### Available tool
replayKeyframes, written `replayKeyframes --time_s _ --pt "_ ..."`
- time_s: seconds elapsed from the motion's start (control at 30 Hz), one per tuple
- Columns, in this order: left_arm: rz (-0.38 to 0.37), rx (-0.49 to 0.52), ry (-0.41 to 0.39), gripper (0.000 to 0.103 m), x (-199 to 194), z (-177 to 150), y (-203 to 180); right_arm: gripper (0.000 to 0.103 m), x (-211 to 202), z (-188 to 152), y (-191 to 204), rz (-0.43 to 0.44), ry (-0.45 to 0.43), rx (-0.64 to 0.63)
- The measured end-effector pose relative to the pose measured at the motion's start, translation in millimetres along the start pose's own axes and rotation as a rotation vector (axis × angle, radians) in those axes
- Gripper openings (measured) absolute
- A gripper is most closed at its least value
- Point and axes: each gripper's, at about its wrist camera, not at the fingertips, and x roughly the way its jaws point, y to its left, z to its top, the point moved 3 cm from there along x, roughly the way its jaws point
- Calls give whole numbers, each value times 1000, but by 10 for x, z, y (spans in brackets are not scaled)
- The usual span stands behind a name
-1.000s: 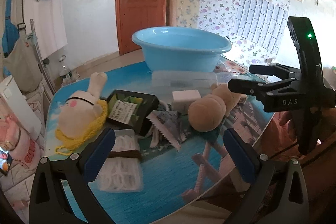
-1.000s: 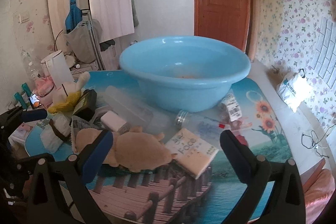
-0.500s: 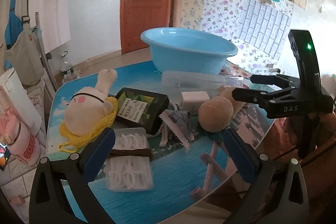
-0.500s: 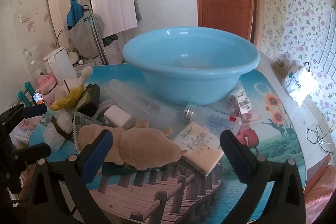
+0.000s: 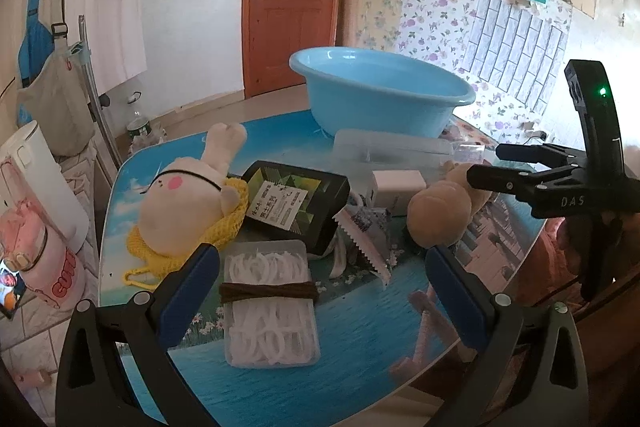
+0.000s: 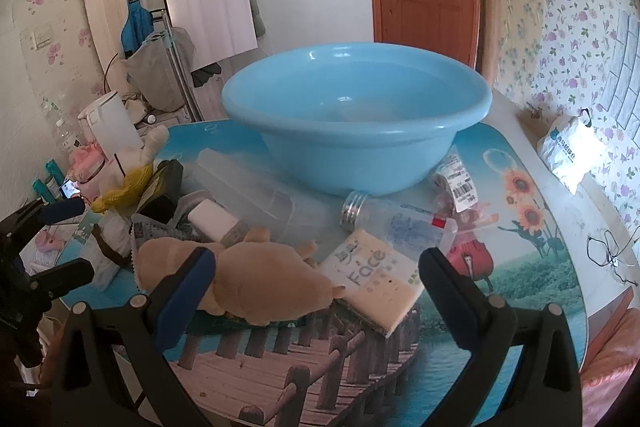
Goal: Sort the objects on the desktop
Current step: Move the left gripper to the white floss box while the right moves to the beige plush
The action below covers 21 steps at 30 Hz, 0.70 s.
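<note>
Item: tan plush toy (image 6: 256,279), lying on the worktop (image 6: 320,359) with its long axis running 9 to 3 o'clock, just ahead of my right gripper (image 6: 316,291), which is released and wide; this hand is nearer. Blue basin (image 6: 356,131) at 12 o'clock behind it. My left gripper (image 5: 324,291), also released, straddles a clear box of white rings (image 5: 272,307). Legible: "Face" on a white pack (image 6: 372,279); "DAS" on the right gripper's body.

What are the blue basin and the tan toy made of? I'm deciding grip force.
Blue basin: likely smooth, glossy moulded plastic, judging by the highlights on its rim. Tan toy: soft plush fabric, matte and fuzzy, probably stuffed, so it should compress.
</note>
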Motion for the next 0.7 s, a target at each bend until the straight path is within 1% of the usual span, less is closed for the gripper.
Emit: replayKeyframes --time_s 0.23,0.33,0.53,0.7 --pt "0 -40 19 103 16 -101 110 103 48 1 -10 6 22 4" --pt "-7 -48 25 103 23 -114 132 103 44 0 -3 6 18 1" --pt "5 -48 39 103 68 -119 152 103 45 -2 -26 11 24 11" --pt "21 -59 64 103 137 -196 216 103 36 12 -23 16 18 0"
